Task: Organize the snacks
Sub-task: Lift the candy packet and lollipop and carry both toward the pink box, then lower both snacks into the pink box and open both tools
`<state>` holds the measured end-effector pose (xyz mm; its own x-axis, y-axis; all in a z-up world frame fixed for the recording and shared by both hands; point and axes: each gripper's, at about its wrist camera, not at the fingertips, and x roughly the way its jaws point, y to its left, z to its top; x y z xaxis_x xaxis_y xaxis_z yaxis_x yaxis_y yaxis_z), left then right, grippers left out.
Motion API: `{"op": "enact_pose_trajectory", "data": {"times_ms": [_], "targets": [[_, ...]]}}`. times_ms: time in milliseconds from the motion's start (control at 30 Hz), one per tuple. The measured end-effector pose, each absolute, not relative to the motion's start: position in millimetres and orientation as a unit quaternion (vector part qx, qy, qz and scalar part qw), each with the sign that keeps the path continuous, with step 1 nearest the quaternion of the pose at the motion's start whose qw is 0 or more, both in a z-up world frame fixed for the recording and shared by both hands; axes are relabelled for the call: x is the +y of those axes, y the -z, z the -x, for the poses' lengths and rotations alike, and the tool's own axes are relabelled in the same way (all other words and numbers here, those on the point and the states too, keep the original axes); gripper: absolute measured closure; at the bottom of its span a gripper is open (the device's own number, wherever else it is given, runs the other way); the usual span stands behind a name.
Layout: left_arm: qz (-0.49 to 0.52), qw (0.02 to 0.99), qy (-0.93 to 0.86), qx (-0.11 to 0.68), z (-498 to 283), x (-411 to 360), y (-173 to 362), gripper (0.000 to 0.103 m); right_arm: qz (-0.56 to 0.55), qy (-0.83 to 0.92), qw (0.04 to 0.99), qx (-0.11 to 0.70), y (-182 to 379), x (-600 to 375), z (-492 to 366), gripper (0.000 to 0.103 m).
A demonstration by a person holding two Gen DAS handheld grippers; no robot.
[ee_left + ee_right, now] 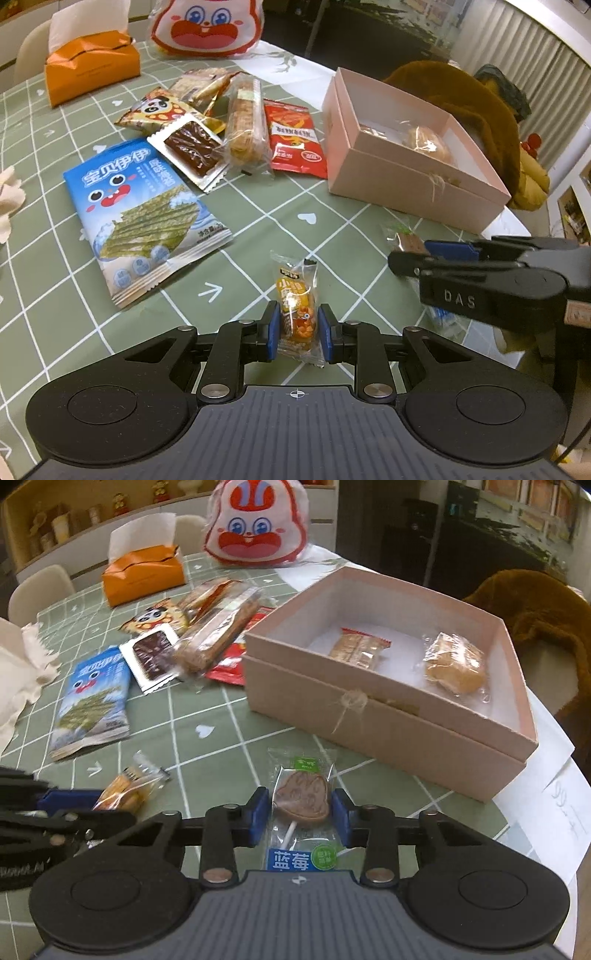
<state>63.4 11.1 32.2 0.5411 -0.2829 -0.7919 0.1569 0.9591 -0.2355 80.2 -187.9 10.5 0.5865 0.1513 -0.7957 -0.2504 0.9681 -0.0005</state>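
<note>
While each hand-held gripper pinches a slippery packet over the green checked surface (332, 229), the left hand-held gripper (295, 328) on an orange wrapped candy (297, 314) and the right hand-held gripper (301, 814) on a brown blueberry lollipop (303, 797), either packet could slide free before reaching the pink cardboard box (388, 716).

Surface (332, 229): green cloth, white grid. Pale chairs (40, 590) at its far-left edge. Wall shelf (66, 520) with jars behind them. Brown fuzzy chair (535, 620) at right edge. Pleated curtain (517, 40) far right. Dim indoor light.
</note>
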Motion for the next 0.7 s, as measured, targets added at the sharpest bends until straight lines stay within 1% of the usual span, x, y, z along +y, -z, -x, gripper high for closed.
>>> {"op": "enact_pose_trajectory", "data": {"times_ms": [233, 300, 367, 467, 600, 700], "targets": [[0.076, 0.871, 0.119, 0.471, -71, 6, -33, 0.076, 0.054, -0.108, 0.883, 0.454, -13, -193, -74, 0.066], [0.069, 0.873, 0.121, 0.467, -70, 4, -32, 0.076, 0.052, -0.106, 0.880, 0.460, -15, -195, -73, 0.068], [0.063, 0.876, 0.114, 0.465, -69, 1, -33, 0.079, 0.044, -0.101, 0.879, 0.463, -18, -201, -70, 0.068], [0.079, 0.883, 0.121, 0.446, -67, -2, -42, 0.080, 0.028, -0.099, 0.884, 0.457, -31, -212, -63, 0.068], [0.092, 0.905, 0.160, 0.382, -75, -8, -86, 0.080, 0.010, -0.095, 0.905, 0.415, -73, -231, -61, 0.068], [0.100, 0.920, 0.189, 0.328, -97, -9, -140, 0.080, 0.006, -0.085, 0.927, 0.365, -123, -245, -75, 0.068]]}}
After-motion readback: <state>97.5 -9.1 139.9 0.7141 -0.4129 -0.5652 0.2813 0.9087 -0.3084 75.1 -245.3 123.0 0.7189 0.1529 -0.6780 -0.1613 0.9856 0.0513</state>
